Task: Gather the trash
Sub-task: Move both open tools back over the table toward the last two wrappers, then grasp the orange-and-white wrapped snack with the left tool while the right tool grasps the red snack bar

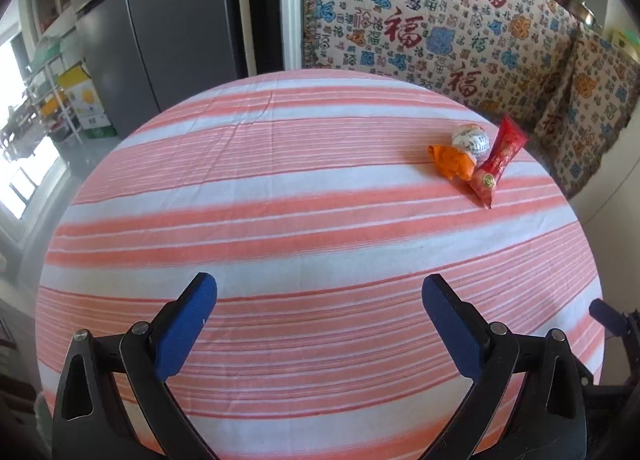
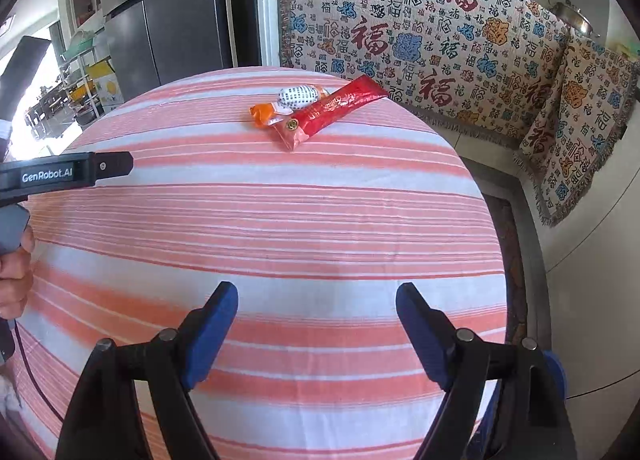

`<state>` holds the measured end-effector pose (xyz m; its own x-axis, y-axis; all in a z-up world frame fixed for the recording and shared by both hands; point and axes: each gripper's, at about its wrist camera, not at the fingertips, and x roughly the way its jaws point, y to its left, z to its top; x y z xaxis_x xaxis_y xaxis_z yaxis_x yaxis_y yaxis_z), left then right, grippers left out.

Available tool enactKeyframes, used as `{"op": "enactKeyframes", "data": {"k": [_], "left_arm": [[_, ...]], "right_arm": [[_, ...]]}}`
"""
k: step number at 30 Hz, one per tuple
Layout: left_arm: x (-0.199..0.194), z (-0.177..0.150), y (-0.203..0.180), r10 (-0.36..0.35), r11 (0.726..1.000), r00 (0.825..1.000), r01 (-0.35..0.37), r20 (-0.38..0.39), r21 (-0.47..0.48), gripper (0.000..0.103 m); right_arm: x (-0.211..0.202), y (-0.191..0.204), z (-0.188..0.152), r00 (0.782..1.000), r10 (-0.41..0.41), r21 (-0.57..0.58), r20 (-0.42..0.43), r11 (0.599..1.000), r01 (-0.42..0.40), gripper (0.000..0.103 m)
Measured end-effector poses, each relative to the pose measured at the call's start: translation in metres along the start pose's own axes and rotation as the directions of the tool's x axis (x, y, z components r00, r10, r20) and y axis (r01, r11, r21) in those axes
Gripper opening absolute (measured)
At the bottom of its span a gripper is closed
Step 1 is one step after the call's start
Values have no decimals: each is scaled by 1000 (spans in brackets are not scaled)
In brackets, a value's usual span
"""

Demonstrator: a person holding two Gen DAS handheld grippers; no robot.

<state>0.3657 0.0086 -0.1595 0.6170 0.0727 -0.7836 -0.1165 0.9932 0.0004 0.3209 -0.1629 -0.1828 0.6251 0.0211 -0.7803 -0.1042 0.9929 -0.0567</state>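
- Trash items: three wrappers lie in a cluster on the striped tablecloth (image 2: pixel 280 220), well ahead of both grippers and toward the far edge of the table.
- Red sachet wrapper (image 2: pixel 332 110): long, flat, glossy foil. Judged very light, limp and slippery; likely to slide if pushed flat. Its raised far end, or a pinch across its narrow width, looks the best hold.
- Orange wrapper (image 2: pixel 264 112): crumpled, touching the red sachet's near end. Judged light and springy; its raised folds offer easy purchase.
- White printed wrapper (image 2: pixel 298 95): balled up, just behind the other two and touching them. Judged light and compressible; a pinch across the ball should hold. None appears fragile.
- Because the three touch, taking one may drag or scatter the others.
- Right gripper (image 2: pixel 316 300): jaws spread wide, blue pads bare, nothing between them. The cluster lies ahead of it, slightly left of centre, well apart.
- Left gripper (image 1: pixel 320 292): likewise released, jaws wide, pads empty, touching nothing visible. In its view the red sachet wrapper (image 1: pixel 496 160), orange wrapper (image 1: pixel 452 164) and white printed wrapper (image 1: pixel 470 140) lie ahead and to its right, well apart.
- The left gripper's body and the person's hand (image 2: pixel 14 272) show at the left edge of the right wrist view.
- No trash receptacle is visible in either view.
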Motion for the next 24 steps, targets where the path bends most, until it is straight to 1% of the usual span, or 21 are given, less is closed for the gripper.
{"op": "enactKeyframes", "data": {"k": [5,9,12,15,16,19,21,22,23,24], "left_arm": [[9,5,5,8,1000,1000,-8,1,-2,102],[15,7,9,22,1000,1000,-22,2,1,102],[21,5,10,25,1000,1000,-25,-7,11,102],[27,0,13,32,999,999,-32,-24,16,102],[28,-2,13,32,999,999,-32,-27,20,102],[31,-7,12,29,999,999,-28,-37,30,102],[34,-8,10,22,999,999,-20,-41,39,102],[35,-9,9,18,999,999,-16,-43,43,102],[36,-9,9,13,999,999,-11,-46,47,102],[38,-10,8,9,999,999,-6,-50,51,102]], "right_arm": [[23,5,23,1000,0,36,-6,999,1,83],[41,10,46,1000,6,56,10,998,-7,83],[56,16,68,999,23,92,31,995,-26,83],[76,24,95,997,59,138,54,988,-66,83],[85,27,103,997,68,145,47,987,-74,83],[115,29,116,999,44,154,8,987,-45,83],[123,22,119,998,51,164,25,985,-54,72],[121,17,119,998,53,166,38,984,-58,53],[118,12,119,996,77,172,44,982,-83,37],[115,7,117,996,85,175,37,980,-91,37]]}}
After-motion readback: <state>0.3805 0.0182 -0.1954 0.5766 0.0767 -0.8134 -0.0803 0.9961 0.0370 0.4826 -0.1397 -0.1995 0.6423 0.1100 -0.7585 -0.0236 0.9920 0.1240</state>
